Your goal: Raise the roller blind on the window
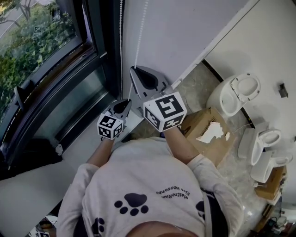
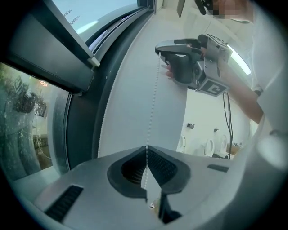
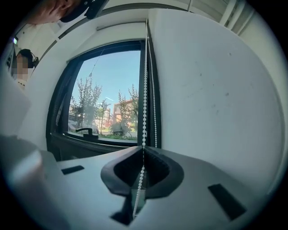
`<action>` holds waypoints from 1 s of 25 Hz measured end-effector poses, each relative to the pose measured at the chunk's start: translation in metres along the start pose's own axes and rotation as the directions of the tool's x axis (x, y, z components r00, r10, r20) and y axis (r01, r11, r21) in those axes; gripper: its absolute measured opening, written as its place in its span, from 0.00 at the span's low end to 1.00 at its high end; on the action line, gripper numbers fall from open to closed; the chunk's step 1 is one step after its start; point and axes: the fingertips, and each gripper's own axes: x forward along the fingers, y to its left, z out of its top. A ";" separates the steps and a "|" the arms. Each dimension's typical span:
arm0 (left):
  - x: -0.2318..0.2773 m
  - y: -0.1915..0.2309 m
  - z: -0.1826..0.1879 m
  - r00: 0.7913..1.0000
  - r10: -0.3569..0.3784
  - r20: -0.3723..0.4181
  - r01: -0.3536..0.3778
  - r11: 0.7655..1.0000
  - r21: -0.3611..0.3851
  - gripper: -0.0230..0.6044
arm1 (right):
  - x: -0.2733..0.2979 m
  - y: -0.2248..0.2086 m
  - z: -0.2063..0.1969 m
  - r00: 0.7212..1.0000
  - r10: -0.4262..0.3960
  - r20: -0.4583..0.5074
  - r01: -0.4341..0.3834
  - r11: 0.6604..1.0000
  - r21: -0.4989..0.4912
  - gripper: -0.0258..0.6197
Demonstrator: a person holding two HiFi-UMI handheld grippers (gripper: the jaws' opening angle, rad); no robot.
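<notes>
**Legible text: none. Print and markers as listed.**
Shirt (image 1: 152, 185): two short lines of small dark lettering (image 1: 173, 193), upside down in the head view and too small to read. Dark paw prints (image 1: 132, 203) lie beside and below it. Left cube (image 1: 110, 126) and right cube (image 1: 165, 111): black-and-white square markers on the faces, pattern only, no letters or digits. In the left gripper view the right cube (image 2: 215, 87) shows one such marker. Window (image 1: 55, 51): one small square marker (image 1: 39, 30) of the same kind. Upper pane (image 2: 103, 11), left gripper view: faint dark scribble (image 2: 72, 17), illegible.
</notes>
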 end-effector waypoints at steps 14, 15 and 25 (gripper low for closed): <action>0.000 -0.005 -0.033 0.997 -0.030 -0.068 0.028 0.999 -0.024 0.17 | -0.001 -0.007 -0.038 0.998 -0.045 -0.041 0.045 0.999 -0.019 0.06; 0.000 -0.006 -0.029 0.998 -0.039 -0.056 0.037 0.999 -0.032 0.23 | -0.001 -0.008 -0.037 0.998 -0.046 -0.041 0.045 0.999 -0.019 0.05; -0.021 -0.002 0.110 0.991 -0.058 0.124 0.059 0.998 -0.009 0.23 | 0.002 -0.005 -0.037 0.999 -0.037 -0.036 0.036 0.999 -0.022 0.05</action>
